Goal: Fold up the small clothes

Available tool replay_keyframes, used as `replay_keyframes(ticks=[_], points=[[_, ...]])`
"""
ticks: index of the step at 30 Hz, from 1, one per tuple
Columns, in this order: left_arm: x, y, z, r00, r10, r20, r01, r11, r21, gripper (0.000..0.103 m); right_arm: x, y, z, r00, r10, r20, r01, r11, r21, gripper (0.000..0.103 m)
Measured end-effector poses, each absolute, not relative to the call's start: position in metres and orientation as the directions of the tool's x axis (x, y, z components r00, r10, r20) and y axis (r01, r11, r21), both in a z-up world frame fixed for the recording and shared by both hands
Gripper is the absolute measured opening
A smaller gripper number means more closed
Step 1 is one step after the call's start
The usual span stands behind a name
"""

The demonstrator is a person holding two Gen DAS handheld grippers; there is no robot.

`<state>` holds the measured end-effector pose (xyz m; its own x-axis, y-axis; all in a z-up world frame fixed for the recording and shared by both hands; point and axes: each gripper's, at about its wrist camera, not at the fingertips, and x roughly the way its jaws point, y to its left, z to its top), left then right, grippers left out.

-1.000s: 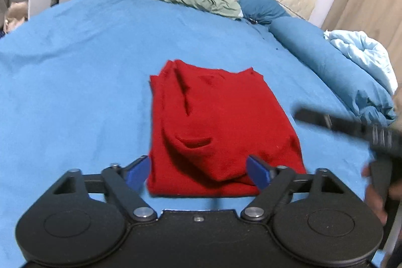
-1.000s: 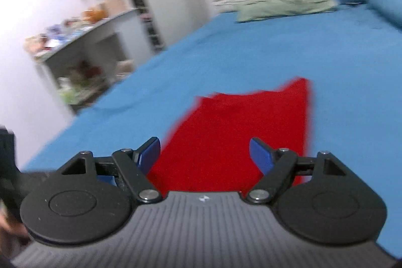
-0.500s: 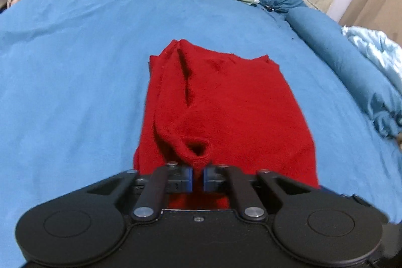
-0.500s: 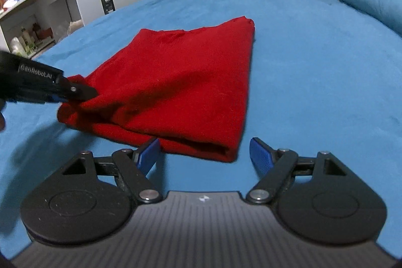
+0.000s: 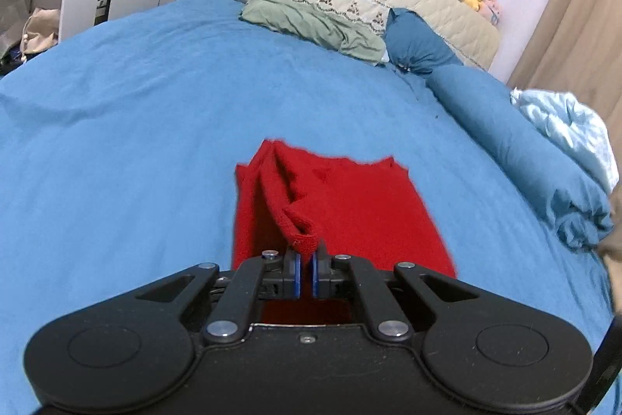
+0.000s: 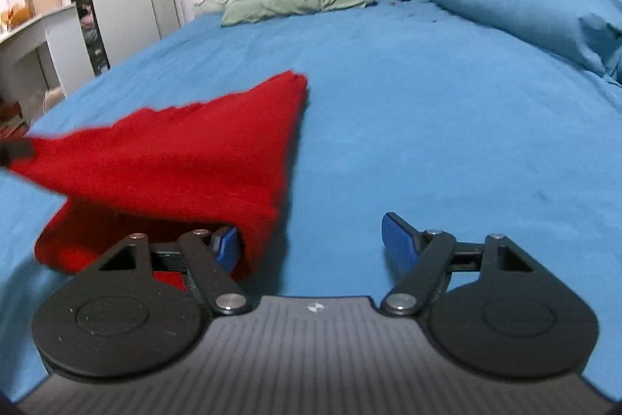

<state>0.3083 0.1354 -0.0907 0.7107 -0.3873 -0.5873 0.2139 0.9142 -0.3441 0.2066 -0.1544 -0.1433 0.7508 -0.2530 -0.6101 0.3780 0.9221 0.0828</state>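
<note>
Red cloth (image 5: 350,216), some small knit garment already folded at least once, lies near the front of the blue bedsheet (image 5: 136,142), and its near edge is off the bed at one corner. The left gripper (image 5: 305,269) has its blue pads (image 5: 296,273) pressed nearly together on a bunched lip of that near edge, so the fabric rises in a ridge from the far end to the pinch. The right gripper (image 6: 311,244) is spread wide: its left pad (image 6: 226,244) sits under or against the garment's near right corner, while the right pad (image 6: 397,240) stands over bare sheet, so nothing is held there yet. In the right wrist view the cloth is blurred and tented toward the left edge of the frame, where a dark tip, probably the other gripper, has it. The step in hand looks like taking up the near edge for another fold, half done: one corner is caught, the other not. Next the right gripper would need to shift left so the corner's layers sit between both pads, then close on all layers, before both lift level and carry the edge toward the far end. A pinch on the top layer alone would pull the earlier fold open
</note>
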Motion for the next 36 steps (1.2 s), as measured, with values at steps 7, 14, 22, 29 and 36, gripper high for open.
replay_keyframes(ticks=[7,14,22,29,36], points=[[0.304,0.113,-0.151,0.670,-0.278,-0.688,0.198,0.960,-0.195,0.008,0.208,-0.156,-0.166,0.691,-0.221,-0.689,0.328,0.944,0.026,0.089],[0.293,0.110,-0.121,0.690,-0.246,-0.681,0.211,0.968,-0.136,0.022,0.197,-0.164,-0.144,0.701,-0.148,-0.698,0.258,0.965,0.055,0.089],[0.329,0.125,-0.069,0.742,-0.278,-0.611,0.238,0.960,-0.147,0.096,0.211,-0.201,-0.066,0.756,0.044,-0.653,0.173,0.949,0.265,0.103],[0.400,0.123,-0.110,0.609,-0.384,-0.694,0.237,0.923,-0.303,0.094,0.292,-0.229,-0.095,0.662,0.212,-0.719,0.212,0.867,0.451,0.103],[0.423,0.129,-0.150,0.546,-0.425,-0.722,0.195,0.903,-0.384,0.084,0.323,-0.220,-0.150,0.621,0.229,-0.750,0.227,0.863,0.452,0.087]])
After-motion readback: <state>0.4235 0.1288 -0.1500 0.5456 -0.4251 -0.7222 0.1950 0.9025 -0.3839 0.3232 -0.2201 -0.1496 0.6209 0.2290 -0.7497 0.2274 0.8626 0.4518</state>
